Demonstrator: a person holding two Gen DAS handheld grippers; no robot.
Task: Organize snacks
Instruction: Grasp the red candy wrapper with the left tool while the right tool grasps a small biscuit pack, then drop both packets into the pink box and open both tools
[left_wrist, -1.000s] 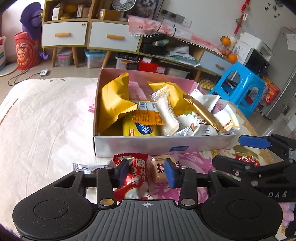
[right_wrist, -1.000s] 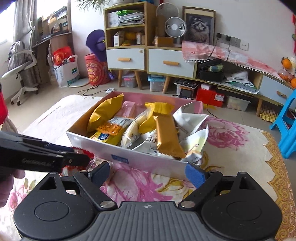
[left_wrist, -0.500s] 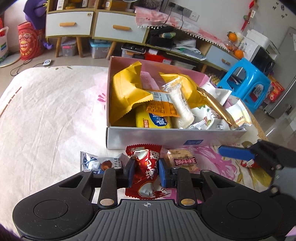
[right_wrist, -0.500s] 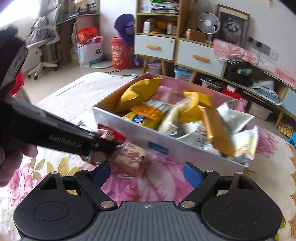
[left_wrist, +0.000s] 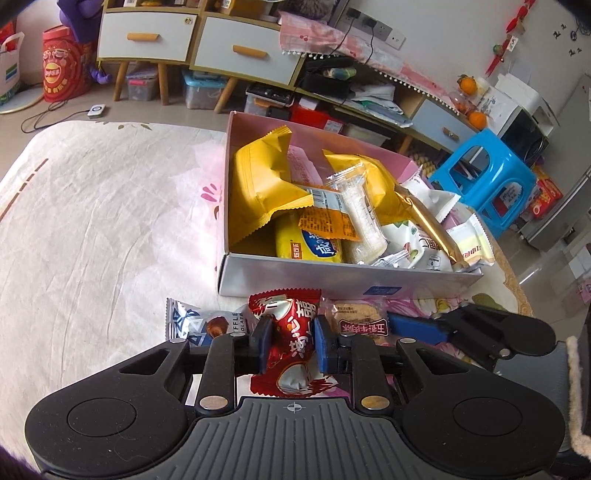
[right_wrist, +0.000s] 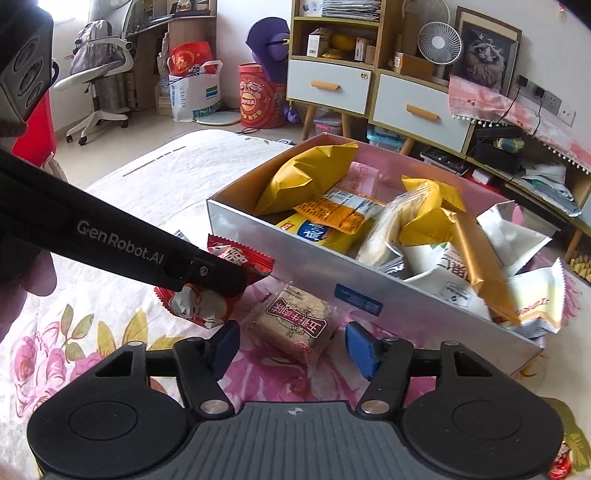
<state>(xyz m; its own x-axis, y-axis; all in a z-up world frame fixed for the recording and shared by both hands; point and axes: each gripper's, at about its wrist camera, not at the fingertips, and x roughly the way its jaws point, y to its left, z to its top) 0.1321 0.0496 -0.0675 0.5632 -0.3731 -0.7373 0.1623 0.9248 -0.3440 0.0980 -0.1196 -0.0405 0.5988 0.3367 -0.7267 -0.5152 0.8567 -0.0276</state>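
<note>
A cardboard box (left_wrist: 332, 275) (right_wrist: 258, 236) full of snack packets sits on the floral cloth. In front of it my left gripper (left_wrist: 290, 341) is shut on a red snack packet (left_wrist: 291, 325) (right_wrist: 199, 306), blue pads pressing both its sides. Beside it lies a clear-wrapped brown biscuit packet (left_wrist: 360, 319) (right_wrist: 295, 323). My right gripper (right_wrist: 291, 347) straddles that biscuit packet with its jaws closing; gaps still show between pads and wrapper. A silver chocolate packet (left_wrist: 195, 323) lies left of the red one.
Bare white cloth (left_wrist: 110, 229) spreads left of the box. A blue stool (left_wrist: 487, 177) stands beyond the table's right edge. Drawers and shelves (right_wrist: 369, 88) line the far wall. A small red sweet (right_wrist: 559, 467) lies at the lower right.
My left gripper closed onto the red packet. My right gripper came down and leftward over the biscuit packet, and its jaws narrowed.
</note>
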